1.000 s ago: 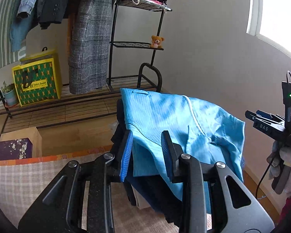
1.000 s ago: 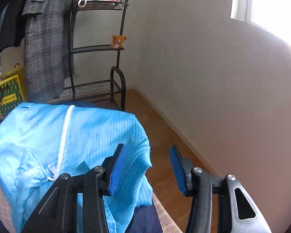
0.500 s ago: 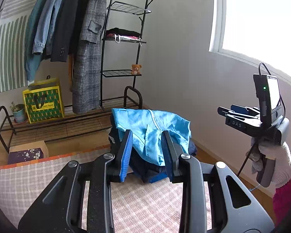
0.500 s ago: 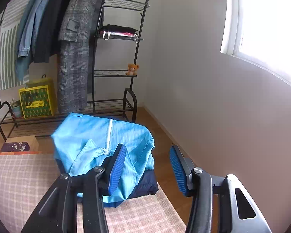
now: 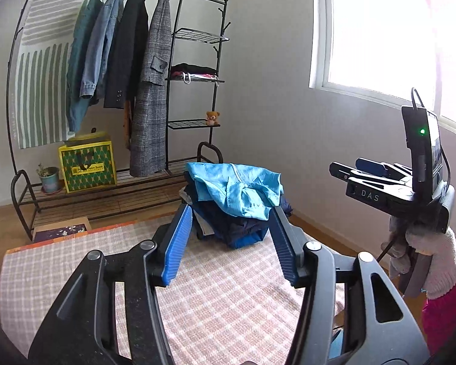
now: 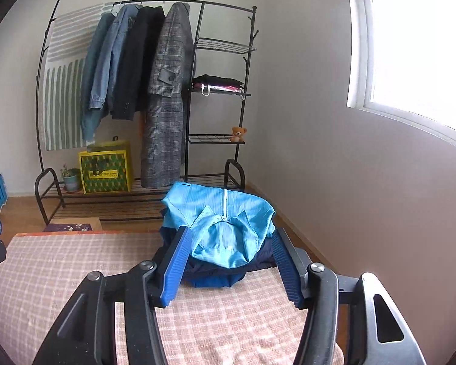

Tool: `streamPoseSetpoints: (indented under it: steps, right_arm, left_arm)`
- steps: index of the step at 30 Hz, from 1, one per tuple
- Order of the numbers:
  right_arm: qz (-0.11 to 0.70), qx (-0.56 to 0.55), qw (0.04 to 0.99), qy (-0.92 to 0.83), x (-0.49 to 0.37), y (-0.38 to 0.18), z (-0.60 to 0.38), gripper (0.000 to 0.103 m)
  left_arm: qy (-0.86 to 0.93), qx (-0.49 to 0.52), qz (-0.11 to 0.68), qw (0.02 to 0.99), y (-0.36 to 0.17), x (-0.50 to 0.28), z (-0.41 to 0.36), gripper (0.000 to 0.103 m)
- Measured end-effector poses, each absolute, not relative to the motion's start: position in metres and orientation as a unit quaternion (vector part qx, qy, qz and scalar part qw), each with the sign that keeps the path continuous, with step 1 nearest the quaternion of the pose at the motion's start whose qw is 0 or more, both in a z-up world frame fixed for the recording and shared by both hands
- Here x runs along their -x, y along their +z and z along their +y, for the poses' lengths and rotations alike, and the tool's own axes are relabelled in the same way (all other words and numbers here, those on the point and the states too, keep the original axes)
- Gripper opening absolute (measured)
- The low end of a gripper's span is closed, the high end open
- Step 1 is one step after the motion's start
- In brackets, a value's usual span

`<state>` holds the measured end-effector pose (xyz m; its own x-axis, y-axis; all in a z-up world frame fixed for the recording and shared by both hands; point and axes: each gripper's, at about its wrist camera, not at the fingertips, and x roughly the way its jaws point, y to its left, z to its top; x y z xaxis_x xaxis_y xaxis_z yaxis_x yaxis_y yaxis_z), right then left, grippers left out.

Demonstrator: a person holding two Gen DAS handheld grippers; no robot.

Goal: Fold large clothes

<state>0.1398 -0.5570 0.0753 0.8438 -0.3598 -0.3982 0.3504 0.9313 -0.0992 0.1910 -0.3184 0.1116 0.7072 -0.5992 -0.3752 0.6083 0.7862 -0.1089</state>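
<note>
A folded light-blue shirt [image 5: 237, 187] lies on top of a pile of dark blue folded clothes [image 5: 237, 228] at the far end of a checked pink cloth [image 5: 222, 292]. It also shows in the right wrist view [image 6: 225, 228], on the same dark pile [image 6: 215, 273]. My left gripper [image 5: 232, 243] is open and empty, held back from the pile. My right gripper [image 6: 232, 261] is open and empty too, also short of the pile. The right gripper shows from the side in the left wrist view [image 5: 380, 173], held in a gloved hand.
A black clothes rack [image 6: 197, 91] with hanging coats and wire shelves stands against the far wall. A yellow bag [image 6: 106, 170] and a plant pot [image 6: 70, 179] sit on its bottom rail. A box [image 5: 60, 231] lies by the cloth's far edge. A window [image 6: 416, 45] is at right.
Both grippers have pulled back from the pile, which now looks much smaller and farther. The left gripper's jaws have opened wider. The light-blue shirt stays on the pile.
</note>
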Motion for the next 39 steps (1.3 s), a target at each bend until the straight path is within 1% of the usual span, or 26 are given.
streamPoseSetpoints:
  steps: [1, 7, 13, 16, 17, 19, 20, 22, 24, 26, 29, 30, 33, 39]
  right_arm:
    - [0.204, 0.011, 0.961, -0.187, -0.133, 0.071, -0.552, 0.063]
    - [0.199, 0.002, 0.962, -0.188, -0.115, 0.035, -0.529, 0.067]
    - [0.204, -0.027, 0.958, -0.197, -0.120, -0.003, -0.532, 0.068]
    - [0.214, -0.026, 0.956, -0.197, -0.127, -0.014, -0.535, 0.068]
    - [0.212, -0.027, 0.957, -0.198, -0.127, -0.016, -0.536, 0.069]
    - [0.206, -0.032, 0.958, -0.198, -0.127, -0.019, -0.538, 0.076]
    - [0.206, -0.033, 0.958, -0.198, -0.127, -0.022, -0.539, 0.079]
    - [0.206, -0.034, 0.958, -0.199, -0.128, -0.027, -0.540, 0.081]
    - [0.208, -0.034, 0.956, -0.202, -0.130, -0.032, -0.541, 0.088]
    - [0.212, -0.031, 0.955, -0.203, -0.133, -0.037, -0.542, 0.090]
    - [0.219, -0.029, 0.954, -0.203, -0.136, -0.044, -0.541, 0.093]
    - [0.220, -0.028, 0.954, -0.204, -0.136, -0.045, -0.541, 0.095]
    - [0.216, -0.025, 0.953, -0.209, -0.137, -0.048, -0.541, 0.103]
    - [0.217, -0.022, 0.954, -0.204, -0.141, -0.051, -0.539, 0.103]
  left_arm:
    - [-0.324, -0.012, 0.198, 0.925, 0.107, -0.186, -0.314, 0.060]
    - [-0.303, -0.019, 0.204, 0.931, 0.074, -0.169, -0.295, 0.062]
    - [-0.299, -0.021, 0.224, 0.927, 0.040, -0.177, -0.296, 0.064]
    - [-0.299, -0.029, 0.231, 0.926, 0.028, -0.184, -0.303, 0.069]
    - [-0.299, -0.031, 0.233, 0.925, 0.025, -0.185, -0.304, 0.070]
    - [-0.300, -0.033, 0.235, 0.924, 0.018, -0.187, -0.308, 0.072]
    - [-0.300, -0.035, 0.236, 0.924, 0.015, -0.187, -0.309, 0.077]
    - [-0.298, -0.040, 0.235, 0.924, 0.011, -0.187, -0.310, 0.081]
    - [-0.296, -0.041, 0.234, 0.925, 0.007, -0.187, -0.311, 0.082]
    - [-0.295, -0.041, 0.237, 0.925, 0.004, -0.188, -0.311, 0.088]
    - [-0.295, -0.045, 0.240, 0.924, 0.001, -0.189, -0.313, 0.095]
    - [-0.295, -0.048, 0.239, 0.924, 0.000, -0.189, -0.314, 0.095]
    - [-0.293, -0.056, 0.232, 0.926, -0.001, -0.185, -0.318, 0.102]
    - [-0.271, -0.069, 0.235, 0.931, -0.006, -0.185, -0.322, 0.103]
